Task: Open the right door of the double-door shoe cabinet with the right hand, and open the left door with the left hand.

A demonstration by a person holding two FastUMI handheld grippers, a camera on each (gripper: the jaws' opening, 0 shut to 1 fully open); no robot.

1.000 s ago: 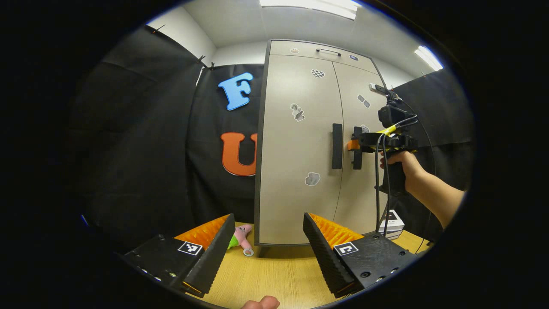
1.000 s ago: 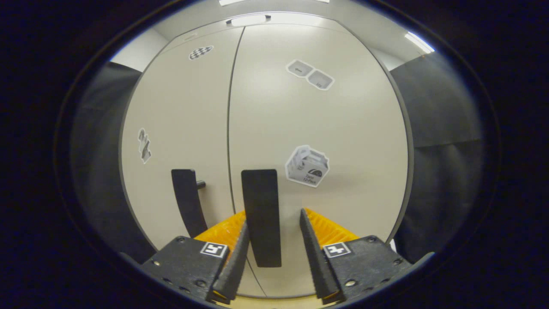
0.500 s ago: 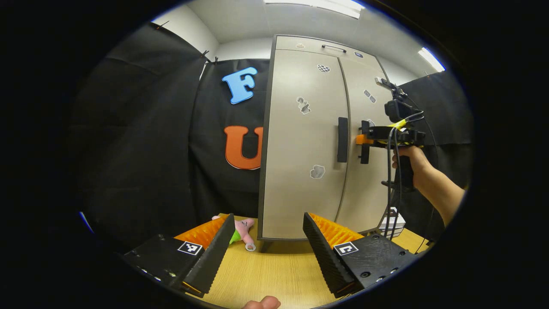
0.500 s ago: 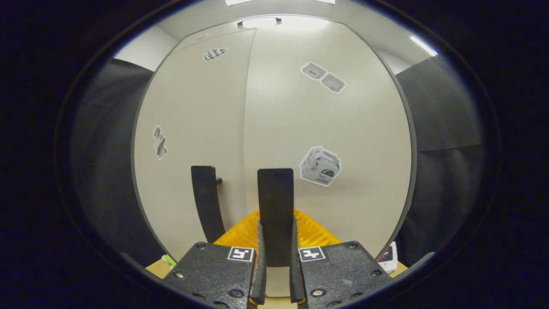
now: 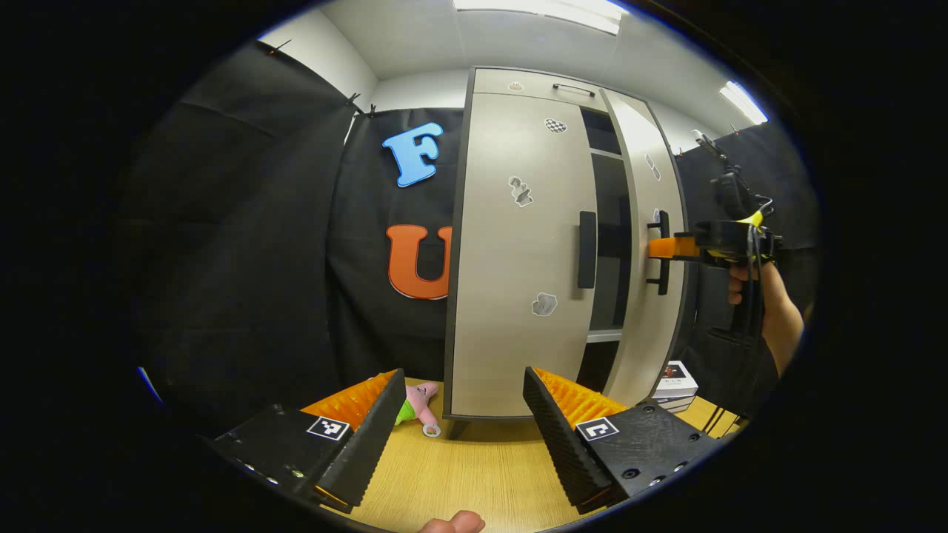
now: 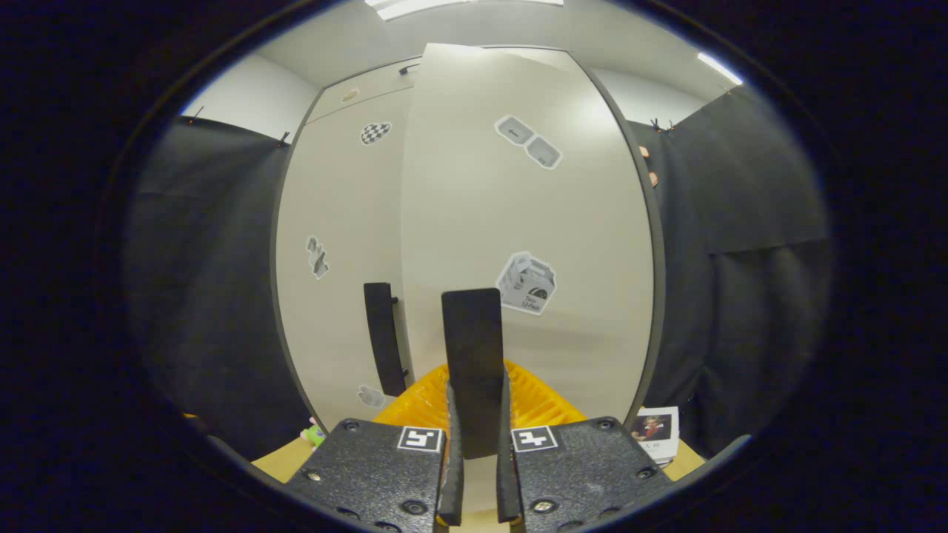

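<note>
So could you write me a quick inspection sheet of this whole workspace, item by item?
Surface: wooden table.
Job's things: right door partly open, shelves showing; left door shut.
Clutter: pink plush toy; small boxes beside the cabinet.
Grippers: right hand-held gripper clamped on the right door handle; left hand-held gripper open, away from the left door handle.
Cables: black cables hanging from the right hand-held gripper.
Surroundings: black cloth walls, ceiling lights.
</note>
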